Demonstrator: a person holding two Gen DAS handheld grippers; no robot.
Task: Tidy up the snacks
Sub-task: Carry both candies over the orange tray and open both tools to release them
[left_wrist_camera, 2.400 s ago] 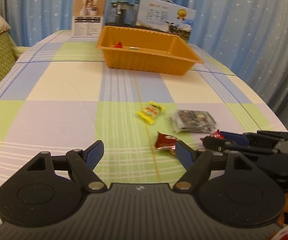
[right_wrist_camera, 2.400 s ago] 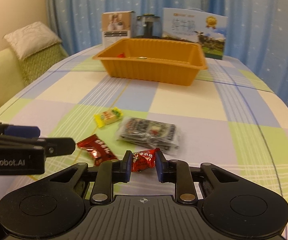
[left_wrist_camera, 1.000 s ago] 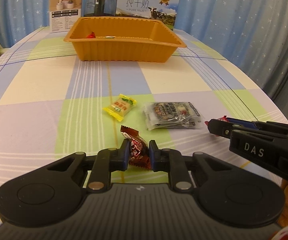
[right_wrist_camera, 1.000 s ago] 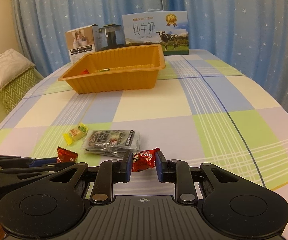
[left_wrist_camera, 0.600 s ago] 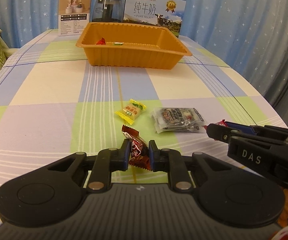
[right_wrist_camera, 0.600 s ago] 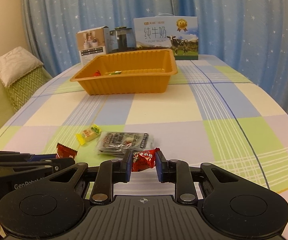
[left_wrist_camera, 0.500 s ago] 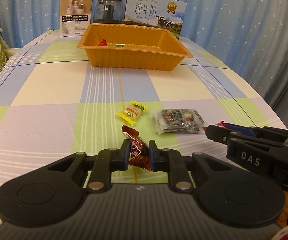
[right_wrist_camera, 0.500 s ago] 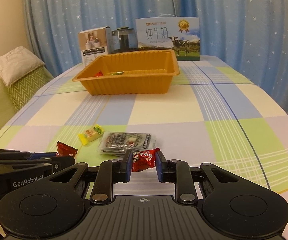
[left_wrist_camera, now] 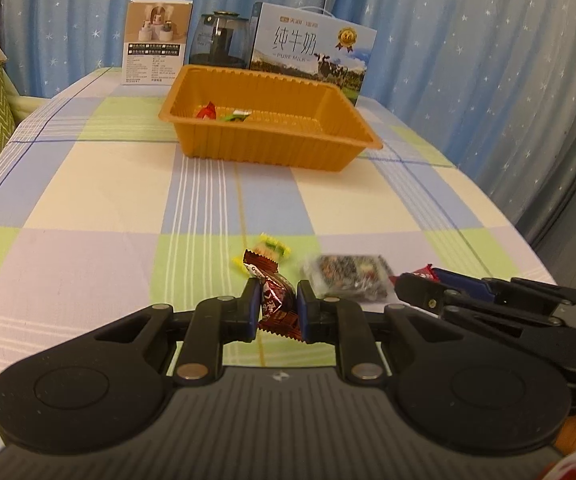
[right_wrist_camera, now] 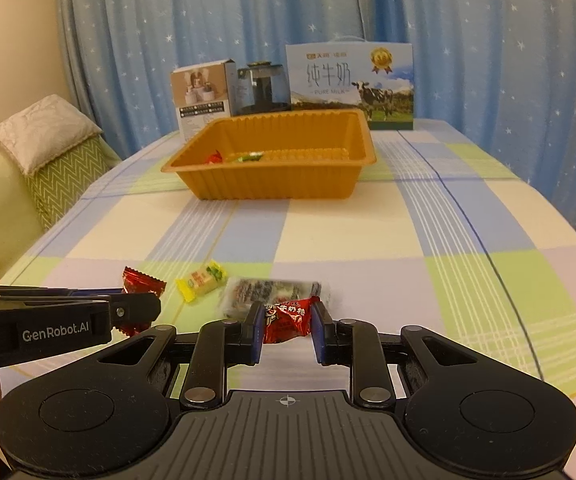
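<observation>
The left gripper (left_wrist_camera: 276,310) is being kept pinched on a dark red candy (left_wrist_camera: 272,300), whose wrapper is sticking out above and below the 2 blue pads (left_wrist_camera: 252,307). The right gripper (right_wrist_camera: 286,332) is likewise being kept clamped on a bright red candy (right_wrist_camera: 288,318), which is being held between its pads above the checked tablecloth (right_wrist_camera: 367,236). Both candies are being carried clear of the cloth, as far as can be judged from these low angles.

On the cloth just beyond the fingertips, a yellow candy (right_wrist_camera: 202,280) and a flat dark snack packet (right_wrist_camera: 272,292) are lying near each other; the packet is being shown blurred, so its print cannot be read. Farther back, an orange tray (right_wrist_camera: 272,188) is standing near the far end of the table, and 2 small wrapped sweets (right_wrist_camera: 232,157), 1 red and 1 green, are being held inside it near its left wall.

Behind the tray, a white product box (right_wrist_camera: 202,98), a dark glass jar (right_wrist_camera: 262,88) and a milk carton box (right_wrist_camera: 349,86) are being displayed in a row before the blue starred curtain (right_wrist_camera: 208,12). A green cushion (right_wrist_camera: 64,160) is being seen at the left.
</observation>
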